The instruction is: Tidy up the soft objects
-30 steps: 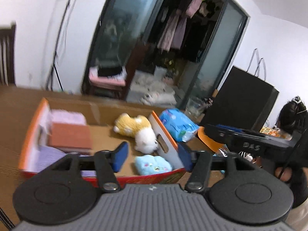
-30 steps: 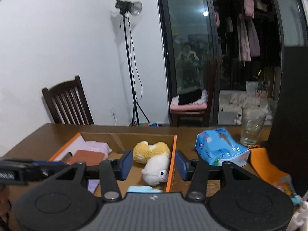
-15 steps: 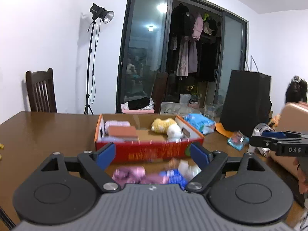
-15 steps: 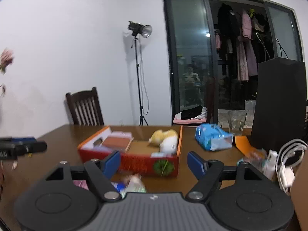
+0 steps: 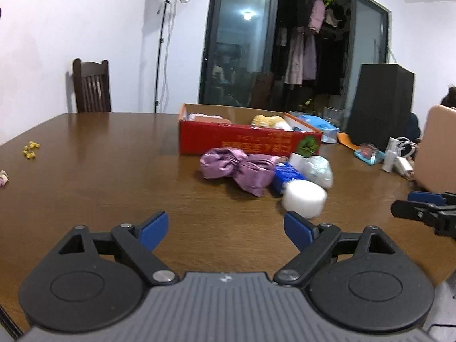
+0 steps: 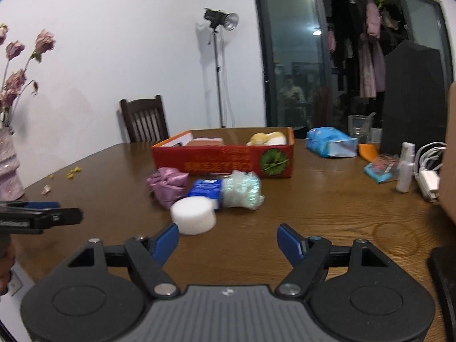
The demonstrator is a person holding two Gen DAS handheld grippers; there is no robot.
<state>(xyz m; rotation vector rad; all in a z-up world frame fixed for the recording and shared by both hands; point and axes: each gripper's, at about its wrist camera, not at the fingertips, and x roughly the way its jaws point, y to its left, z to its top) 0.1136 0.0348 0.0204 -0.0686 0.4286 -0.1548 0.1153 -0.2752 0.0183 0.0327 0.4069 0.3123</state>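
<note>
Box (image 5: 245, 139) already holds plush toys (image 6: 266, 138) and folded cloths; bow (image 5: 242, 168), blue pack (image 6: 206, 188), bubble wrap (image 6: 242, 189) and foam puck (image 6: 193, 216) remain on tabletop (image 5: 99, 171); left hand-held gripper (image 5: 225, 229) and right hand-held gripper (image 6: 228, 238) gape empty.

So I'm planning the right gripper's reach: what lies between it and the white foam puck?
Nothing: in the right wrist view, only bare table separates the open right gripper from the white foam puck, just ahead of its left fingertip.
</note>
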